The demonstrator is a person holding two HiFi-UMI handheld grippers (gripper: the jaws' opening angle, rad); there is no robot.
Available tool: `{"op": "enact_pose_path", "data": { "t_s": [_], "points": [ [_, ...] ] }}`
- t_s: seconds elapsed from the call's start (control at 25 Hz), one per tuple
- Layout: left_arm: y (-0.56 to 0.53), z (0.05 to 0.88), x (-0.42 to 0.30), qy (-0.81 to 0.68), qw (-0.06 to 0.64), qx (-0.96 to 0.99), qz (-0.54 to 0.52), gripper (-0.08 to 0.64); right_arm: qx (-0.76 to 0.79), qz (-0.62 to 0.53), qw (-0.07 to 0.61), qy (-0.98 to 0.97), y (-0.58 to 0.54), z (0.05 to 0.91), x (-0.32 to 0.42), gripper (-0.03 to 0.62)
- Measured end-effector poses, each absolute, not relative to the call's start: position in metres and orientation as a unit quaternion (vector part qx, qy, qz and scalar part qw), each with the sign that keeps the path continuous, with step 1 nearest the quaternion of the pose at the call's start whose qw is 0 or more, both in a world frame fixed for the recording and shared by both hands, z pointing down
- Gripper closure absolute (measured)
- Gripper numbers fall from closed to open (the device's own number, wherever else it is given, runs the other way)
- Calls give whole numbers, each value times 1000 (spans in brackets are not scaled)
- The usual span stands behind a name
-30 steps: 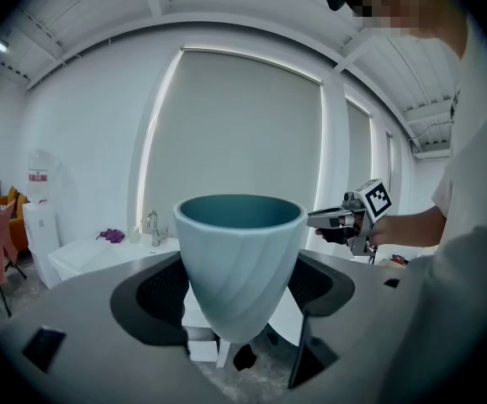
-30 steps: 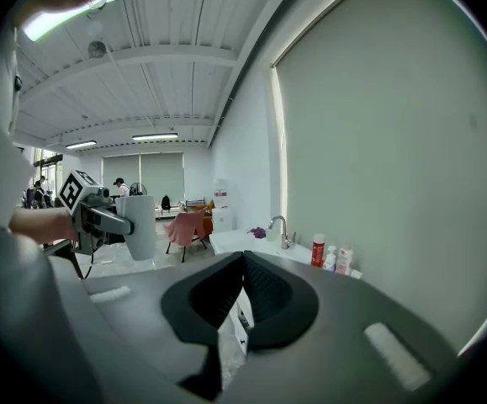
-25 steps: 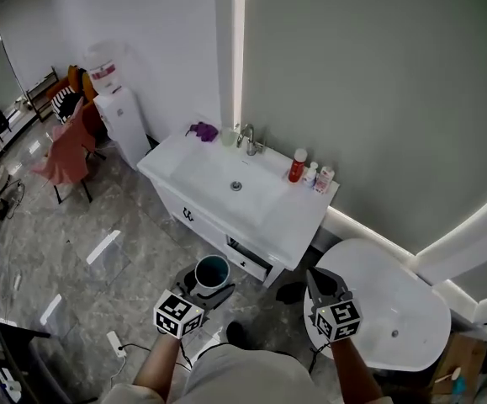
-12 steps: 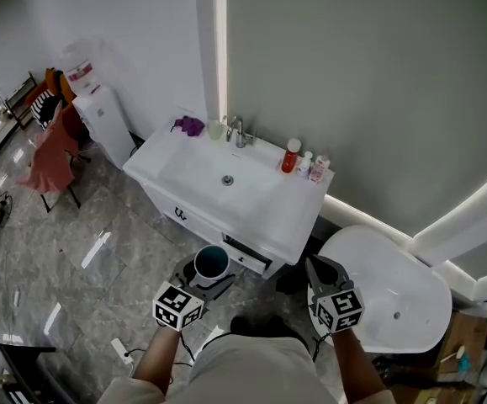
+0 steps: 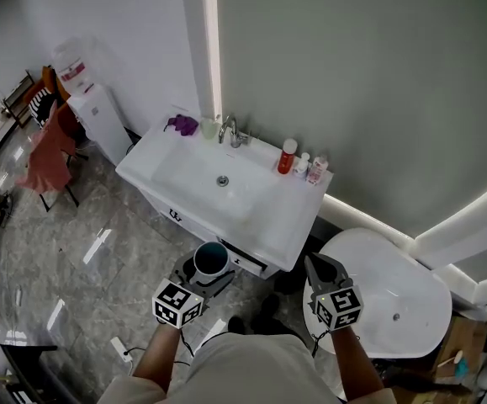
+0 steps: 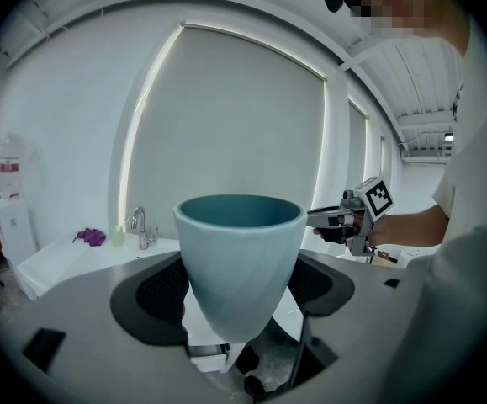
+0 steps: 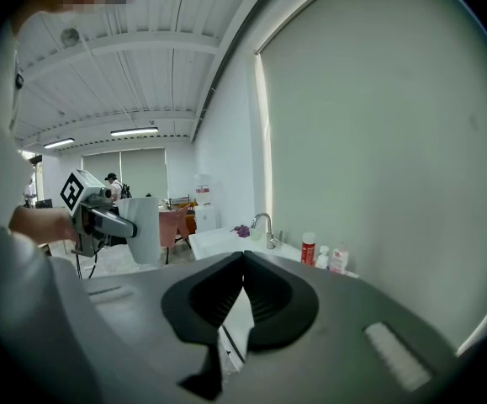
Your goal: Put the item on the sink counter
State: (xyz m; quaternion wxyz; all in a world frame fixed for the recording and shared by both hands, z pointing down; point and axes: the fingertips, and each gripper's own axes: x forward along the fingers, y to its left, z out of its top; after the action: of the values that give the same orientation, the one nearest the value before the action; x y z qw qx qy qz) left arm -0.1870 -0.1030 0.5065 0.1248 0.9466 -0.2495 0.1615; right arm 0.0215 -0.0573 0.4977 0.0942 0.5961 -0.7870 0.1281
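A pale blue tapered cup [image 6: 239,268], smooth-walled with a darker teal inside, stands upright with its open mouth up between the two fingers [image 6: 152,297] of the left gripper [image 6: 239,286]. Their pads press on its narrow lower half, and the rim rises above them. The white rectangular sink counter [image 5: 272,217], with a sunken basin, lies ahead of the fingertips, apart from the cup
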Motion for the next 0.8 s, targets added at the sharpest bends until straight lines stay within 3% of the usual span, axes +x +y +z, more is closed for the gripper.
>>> {"op": "enact_pose_path", "data": {
  "t_s": [0.8],
  "points": [
    [-190, 538, -32, -249, 109, 947, 168, 194, 576, 189, 102, -789, -111, 568, 134, 581]
  ]
}}
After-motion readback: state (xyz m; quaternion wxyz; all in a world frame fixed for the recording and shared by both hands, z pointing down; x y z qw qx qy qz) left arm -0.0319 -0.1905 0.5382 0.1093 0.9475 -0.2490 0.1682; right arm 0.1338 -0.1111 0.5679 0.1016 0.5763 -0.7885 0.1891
